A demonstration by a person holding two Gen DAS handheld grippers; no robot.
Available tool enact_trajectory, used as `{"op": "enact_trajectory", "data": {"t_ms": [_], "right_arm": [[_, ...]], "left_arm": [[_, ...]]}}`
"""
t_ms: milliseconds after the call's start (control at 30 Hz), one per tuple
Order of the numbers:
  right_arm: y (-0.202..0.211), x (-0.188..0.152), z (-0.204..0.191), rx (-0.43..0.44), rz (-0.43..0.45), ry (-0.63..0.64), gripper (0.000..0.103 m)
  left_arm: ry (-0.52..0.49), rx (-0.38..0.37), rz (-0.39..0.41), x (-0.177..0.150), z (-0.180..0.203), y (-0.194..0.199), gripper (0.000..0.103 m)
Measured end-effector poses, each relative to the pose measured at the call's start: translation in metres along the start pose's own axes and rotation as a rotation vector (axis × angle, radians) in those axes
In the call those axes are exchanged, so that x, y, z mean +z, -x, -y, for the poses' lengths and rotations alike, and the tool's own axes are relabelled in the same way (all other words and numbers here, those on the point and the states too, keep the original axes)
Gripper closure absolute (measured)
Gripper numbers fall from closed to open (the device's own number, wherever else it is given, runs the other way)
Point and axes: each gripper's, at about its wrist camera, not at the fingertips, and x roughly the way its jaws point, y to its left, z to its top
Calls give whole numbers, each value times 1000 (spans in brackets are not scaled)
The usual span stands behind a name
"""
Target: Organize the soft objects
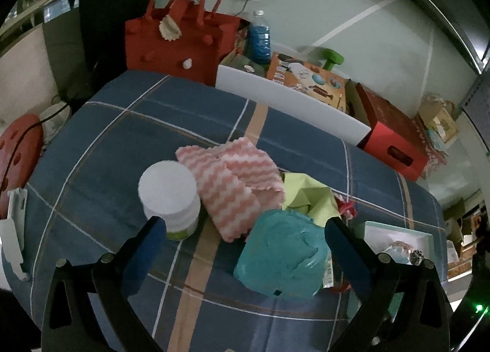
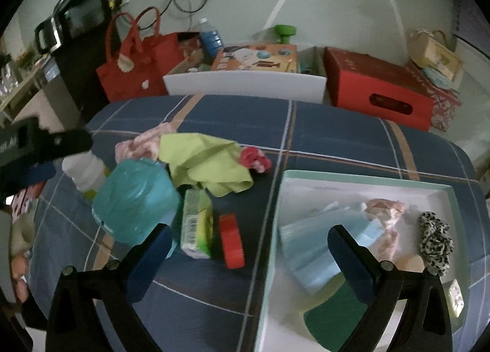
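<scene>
Both tongs, left [image 1: 243,234] and right [image 2: 249,243], gape empty. A rumpled pink-and-white zigzag fleece cloth [image 1: 235,188] lies mid-tabletop, at twelve o'clock from the crinkled teal plastic pack [image 1: 281,257].

No readable text, barcode on green packet [image 2: 196,223] too blurred to read

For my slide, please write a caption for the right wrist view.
Open right gripper above a plaid tablecloth, between the teal pack and the tray.
</scene>
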Motion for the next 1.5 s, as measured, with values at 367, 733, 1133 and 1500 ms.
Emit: {"op": "enact_trajectory", "data": {"t_ms": [367,733,1133,1500], "right_arm": [[-15,17,0,170,-114,-51,14],[-42,77,22,148,-209,-95,30],[-92,92,21,78,-266,-13,42],[-118,89,32,92,-295,-49,56]], "left_arm": [[-258,117,-90,26,8,-20,0],[-188,37,-287,72,-5,-63,0],[-238,97,-429,78,23,-125,0],[-246,138,-482,78,29,-158,28]]}}
